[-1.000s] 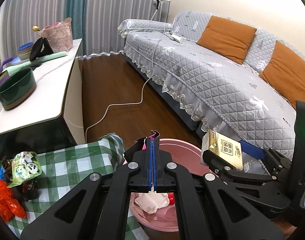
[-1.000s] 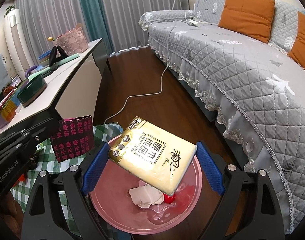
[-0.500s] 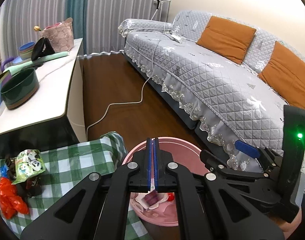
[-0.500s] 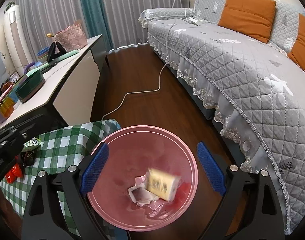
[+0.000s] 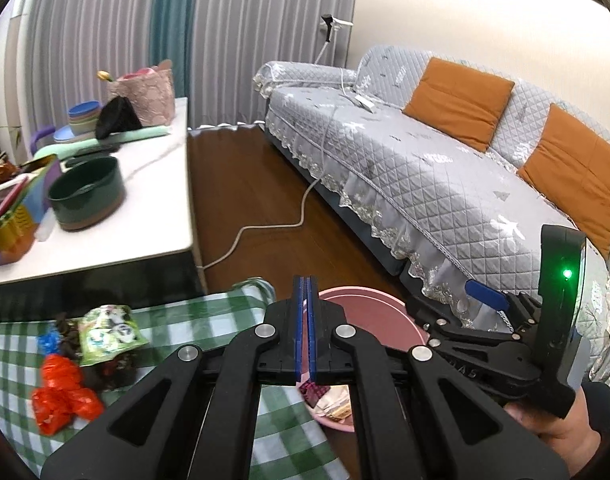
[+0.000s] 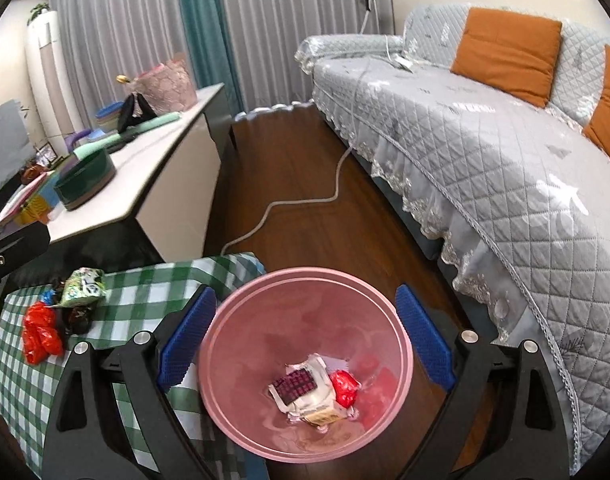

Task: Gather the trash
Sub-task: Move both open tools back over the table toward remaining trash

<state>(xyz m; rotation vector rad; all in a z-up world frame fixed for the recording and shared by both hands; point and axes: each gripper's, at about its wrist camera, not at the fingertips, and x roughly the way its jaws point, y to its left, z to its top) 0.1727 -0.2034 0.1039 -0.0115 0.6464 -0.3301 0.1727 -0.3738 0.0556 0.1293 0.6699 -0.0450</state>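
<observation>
The L gripper (image 5: 305,292) is seen w/ its blue pads pressed together, nothing between them, held over the near edge of the round pink plastic bin (image 6: 305,364). The R gripper (image 6: 305,336) is seen w/ blue fingers (image 6: 423,344) spread wide, one on each side of the bin's rim, nothing gripped; it is held in a hand (image 5: 561,428) at the right of the L wrist view.

Inside the bin, at the bottom, a pale tissue pack w/ yellow print (image 6: 317,404), a dark pink-patterned wrapper (image 6: 295,386) on top of it & a red crumpled wrapper (image 6: 345,388) just beside are seen.

On the green-white checked cloth (image 6: 153,292), left of the bin, a pile is left: a crumpled orange-red plastic bag (image 5: 61,392), a green panda-print snack packet (image 5: 109,332), a small blue wrapper (image 5: 47,340) & dark wrappers, all touching.

Far left, a white-topped table (image 5: 145,220) w/ a dark green round bowl (image 5: 87,198). To the right, a grey quilted sofa (image 5: 425,172) w/ orange cushions (image 5: 459,100). A white cable (image 5: 265,232) is laid across the dark wood floor.
</observation>
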